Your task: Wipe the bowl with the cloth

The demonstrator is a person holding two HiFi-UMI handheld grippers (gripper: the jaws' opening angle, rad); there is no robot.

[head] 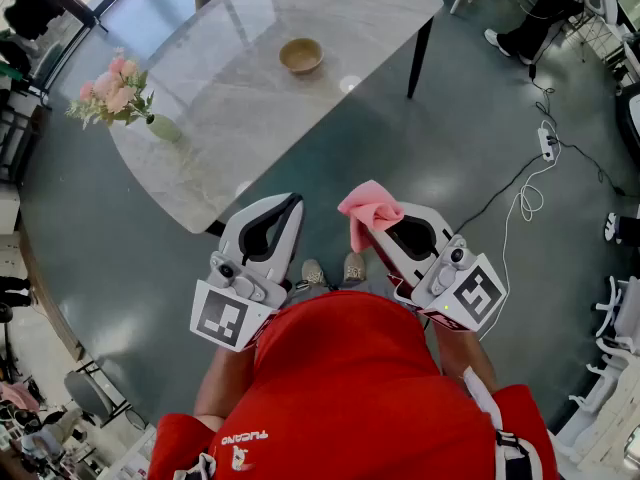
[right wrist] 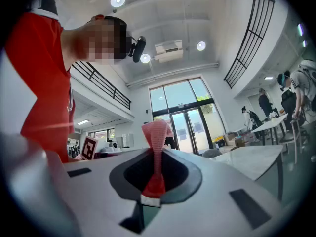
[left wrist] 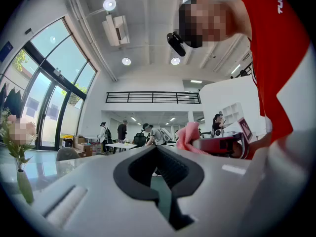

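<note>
Grey-green floor and a pale marble-topped table fill the head view. Nearest, the right gripper pinches a pink cloth between its jaws. The left gripper, at its nine o'clock, is pressed together and empty. Well apart at twelve o'clock, a tan round bowl sits on the table. Wiping looks not yet begun.

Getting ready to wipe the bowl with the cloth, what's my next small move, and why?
Probably carry the right tongs, shut on the pink cloth, forward toward the tan round bowl: it sits far across the grey marble table, well beyond the cloth.
</note>
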